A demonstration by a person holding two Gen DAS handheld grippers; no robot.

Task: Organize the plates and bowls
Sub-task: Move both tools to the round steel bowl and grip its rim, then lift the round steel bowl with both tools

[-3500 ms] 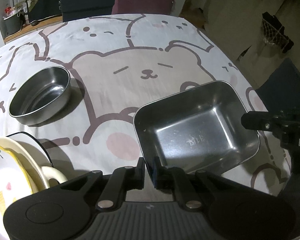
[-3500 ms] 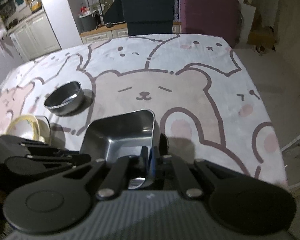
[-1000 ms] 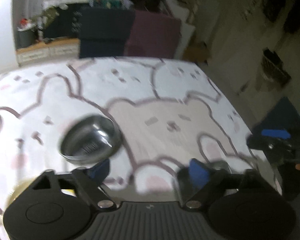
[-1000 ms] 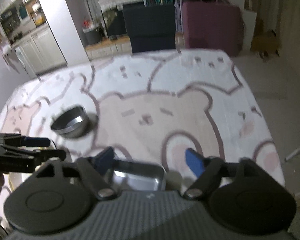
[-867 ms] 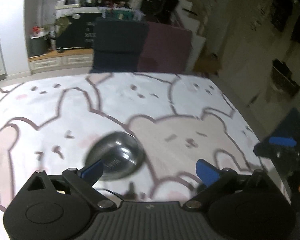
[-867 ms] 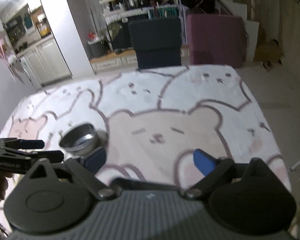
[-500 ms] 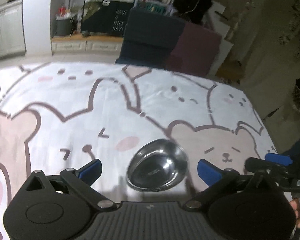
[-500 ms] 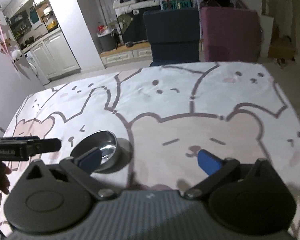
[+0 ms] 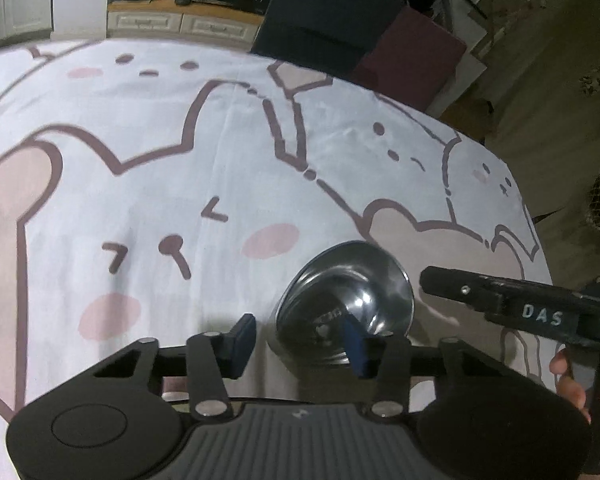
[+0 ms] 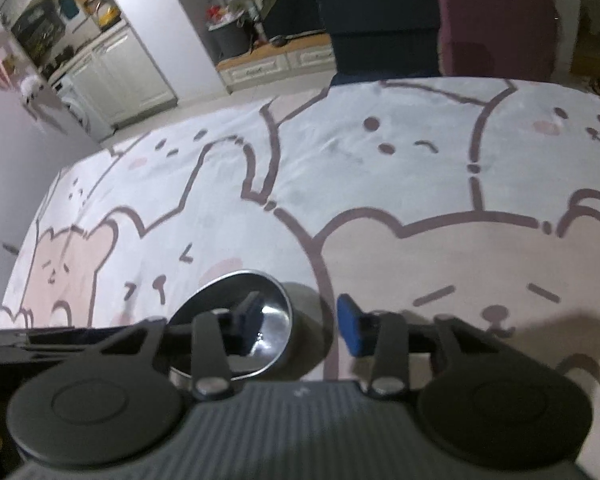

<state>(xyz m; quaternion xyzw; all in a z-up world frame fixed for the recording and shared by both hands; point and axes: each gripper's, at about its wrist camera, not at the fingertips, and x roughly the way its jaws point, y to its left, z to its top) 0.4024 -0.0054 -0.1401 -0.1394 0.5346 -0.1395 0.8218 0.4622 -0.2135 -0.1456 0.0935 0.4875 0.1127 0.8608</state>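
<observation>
One round steel bowl (image 9: 346, 304) is the only dish in sight. It stands upright on the bear-print cloth (image 9: 148, 168) that covers the worktop, near the edge closest to both cameras.

Two tools work at it. The left tool (image 9: 300, 346) straddles the bowl's near-left wall: one blue pad (image 9: 244, 340) outside on the cloth, the other down inside the bowl. Its jaws have just been closing, yet a gap shows between the outer pad and the steel, so they stand partly spread, not pinching.

The right tool (image 10: 300, 330) straddles the bowl's right wall, its dark pad over the inside and its blue pad (image 10: 348, 330) outside above the bowl's shadow. Its jaws too have just been closing and stand partly spread, with no clear pinch.

The bowl's near rim is hidden behind each tool's body. Whether the inner pads touch the steel is hard to tell.

Only the left wrist view shows the right tool from the side, lettered "DAS", with fingertips (image 9: 568, 376) of the hand that holds it. Only the right wrist view shows white kitchen cabinets (image 10: 116, 76). Two chairs, one dark blue (image 10: 380, 20) and one maroon (image 10: 496, 20), stand beyond the far edge in both views.
</observation>
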